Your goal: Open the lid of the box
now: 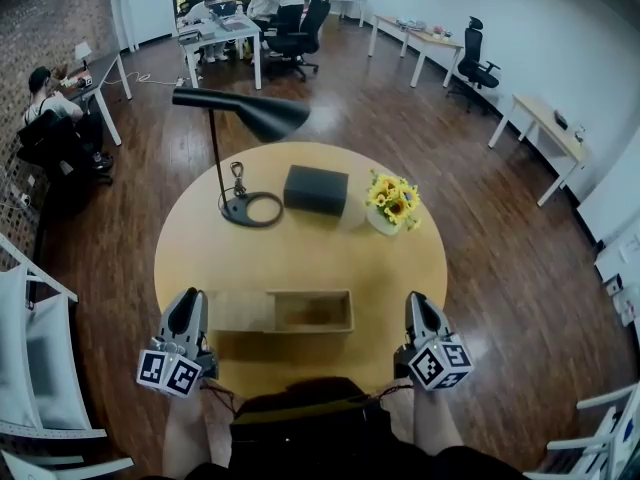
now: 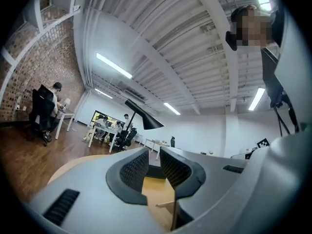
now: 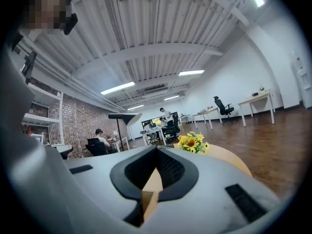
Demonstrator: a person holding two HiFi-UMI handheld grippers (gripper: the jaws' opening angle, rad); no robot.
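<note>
Left gripper [image 1: 188, 300]: jaws a narrow gap apart, nothing between the pads, tabletop showing through. It sits at the near-left edge of the round table [image 1: 300, 258], tips just beside the left end of the lid [image 1: 237, 310].

Right gripper [image 1: 418, 304]: jaws closed tip to tip, empty, near the right end of the wooden box [image 1: 350, 311] but apart from it.

The box lies between the two grippers with its inside exposed, the lid flat against its left end.

Farther back: lamp [image 1: 240, 113], black case [image 1: 315, 190], flowers [image 1: 393, 200].
</note>
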